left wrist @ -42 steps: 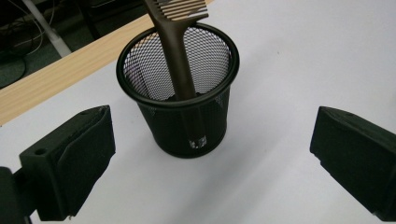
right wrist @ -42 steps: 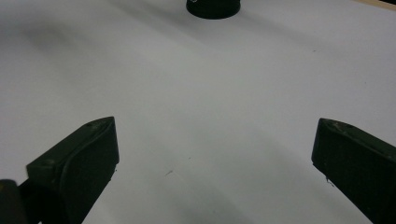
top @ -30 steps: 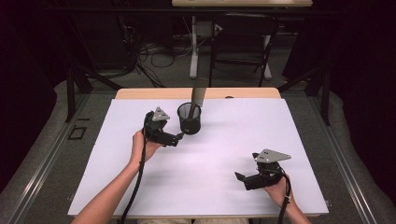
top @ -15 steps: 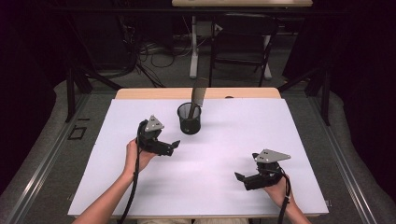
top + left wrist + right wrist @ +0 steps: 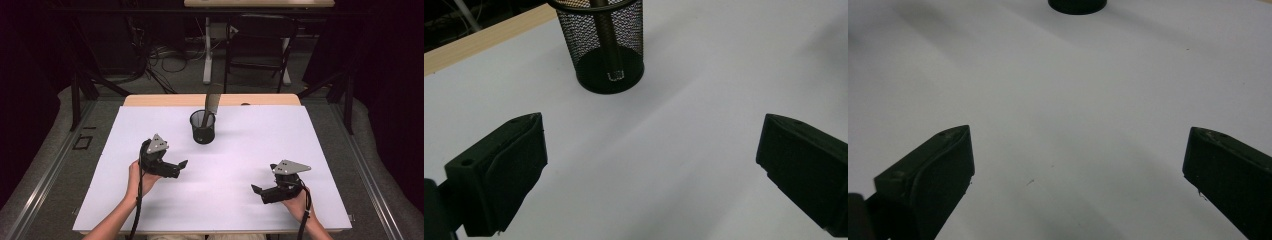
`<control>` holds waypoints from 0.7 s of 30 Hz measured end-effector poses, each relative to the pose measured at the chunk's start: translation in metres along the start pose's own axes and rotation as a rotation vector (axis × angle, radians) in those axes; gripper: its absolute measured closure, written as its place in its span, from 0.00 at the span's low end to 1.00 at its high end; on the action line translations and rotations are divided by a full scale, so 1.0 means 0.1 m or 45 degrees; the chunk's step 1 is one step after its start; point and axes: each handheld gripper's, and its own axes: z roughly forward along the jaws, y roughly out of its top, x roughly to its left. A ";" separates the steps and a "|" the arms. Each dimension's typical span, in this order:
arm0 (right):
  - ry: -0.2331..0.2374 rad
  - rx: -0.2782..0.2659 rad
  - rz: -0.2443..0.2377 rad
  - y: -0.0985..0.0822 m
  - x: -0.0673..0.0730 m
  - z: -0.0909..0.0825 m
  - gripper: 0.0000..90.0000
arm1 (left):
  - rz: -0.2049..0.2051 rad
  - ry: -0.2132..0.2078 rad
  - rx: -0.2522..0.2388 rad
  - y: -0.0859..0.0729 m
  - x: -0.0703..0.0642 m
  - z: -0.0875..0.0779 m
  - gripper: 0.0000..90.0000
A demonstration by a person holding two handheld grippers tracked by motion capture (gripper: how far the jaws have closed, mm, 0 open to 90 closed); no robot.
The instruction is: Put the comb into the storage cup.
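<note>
Mesh cup [image 5: 202,127] stands upright at twelve o'clock on the counter [image 5: 250,150], a dark tool [image 5: 212,102] leaning inside. Left gripper [image 5: 176,167] faces it, jaws apart and empty; right gripper [image 5: 260,192] idles, jaws apart. A careless bump could topple that light cup.

1. A lab or recording room.
2. Dark curtains [image 5: 380,75] hang at the sides.
3. Cables [image 5: 160,55] lie on the floor behind the white-covered table [image 5: 260,135].
4. Metal rails [image 5: 50,165] frame the table.

Wooden table [image 5: 150,100], white sheet [image 5: 250,150] on top; mesh cup [image 5: 202,127] (black) standing on sheet.
</note>
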 end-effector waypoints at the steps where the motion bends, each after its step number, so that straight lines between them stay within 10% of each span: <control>1: 0.001 0.000 0.000 0.00 0.00 0.00 0.00 | -0.008 0.001 -0.007 -0.02 0.00 -0.01 0.00; 21: 0.000 -0.002 -0.004 0.00 0.01 0.00 0.00 | -0.062 0.024 -0.046 -0.37 -0.10 -0.27 0.00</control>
